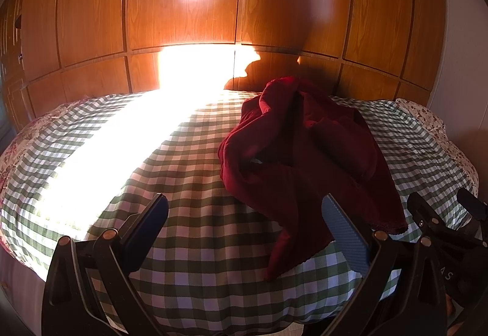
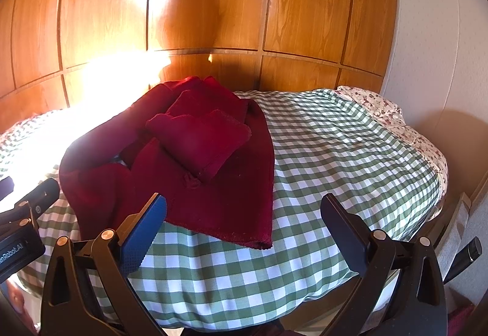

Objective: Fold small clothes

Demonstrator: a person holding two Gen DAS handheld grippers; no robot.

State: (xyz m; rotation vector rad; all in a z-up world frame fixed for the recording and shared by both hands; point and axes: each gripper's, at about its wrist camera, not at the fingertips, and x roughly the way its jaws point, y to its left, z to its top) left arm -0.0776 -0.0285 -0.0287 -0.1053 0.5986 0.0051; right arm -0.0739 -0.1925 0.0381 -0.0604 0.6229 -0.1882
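Observation:
A dark red garment [image 1: 308, 153] lies crumpled on the green-and-white checked bedspread [image 1: 198, 159]. In the right wrist view the same garment [image 2: 189, 159] shows a folded-over piece on top and a flat hem near the front. My left gripper [image 1: 247, 211] is open above the bed's front edge, its right finger over the garment's lower corner and nothing between the fingers. My right gripper [image 2: 244, 211] is open too, hovering above the garment's front right corner. Each gripper shows at the edge of the other's view.
Wooden wardrobe doors [image 1: 189, 16] stand right behind the bed. A strong patch of sunlight [image 1: 122, 147] washes out the bed's left half. A floral sheet [image 2: 393, 119] shows at the bed's right edge, beside a white wall [image 2: 433, 40]. Bare checked cloth [image 2: 350, 153] lies right of the garment.

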